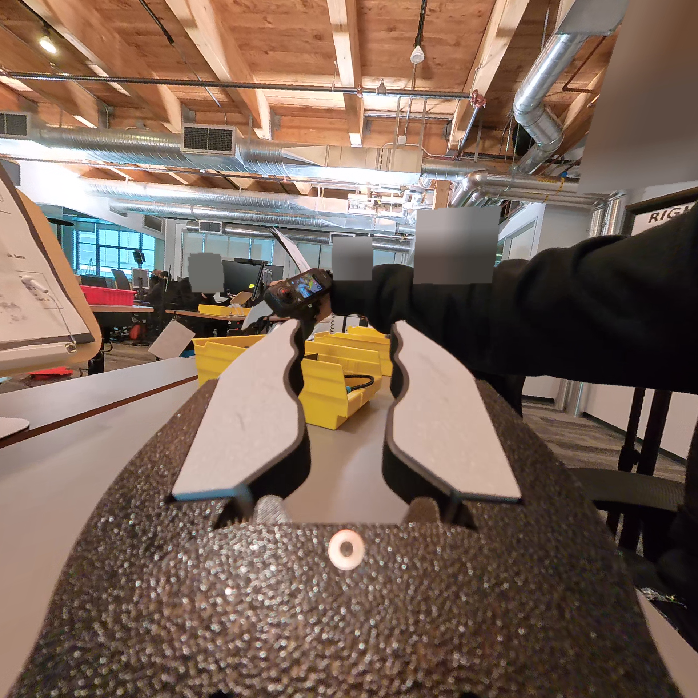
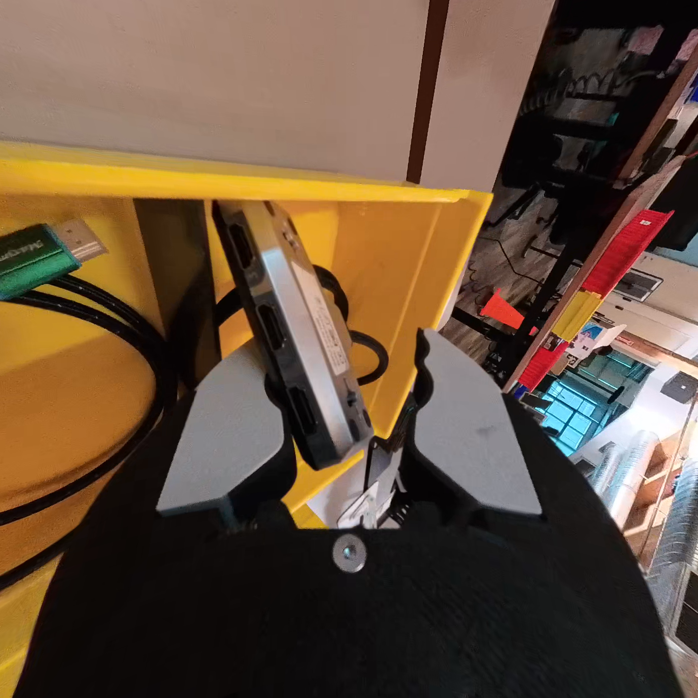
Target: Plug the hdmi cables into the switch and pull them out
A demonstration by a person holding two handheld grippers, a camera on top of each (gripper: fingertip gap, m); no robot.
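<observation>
In the right wrist view my right gripper (image 2: 336, 351) is open inside a yellow bin (image 2: 396, 283). A silver and black HDMI switch (image 2: 302, 340) leans on edge between the jaws, close against the left finger (image 2: 226, 415) and apart from the right finger (image 2: 464, 415). Three ports along its black edge are empty. A green HDMI plug (image 2: 41, 253) with black braided cables (image 2: 113, 313) lies in the bin's left compartment, past a black divider (image 2: 177, 283). In the left wrist view my left gripper (image 1: 345, 332) is open and empty, low over the grey table (image 1: 340, 472).
Several yellow bins (image 1: 328, 393) stand ahead of the left gripper, one holding a cable with a blue end (image 1: 359, 383). A black-sleeved arm (image 1: 491, 313) reaches across from the right with the right gripper's camera (image 1: 298, 291). A paper stand (image 1: 34, 302) stands at the left.
</observation>
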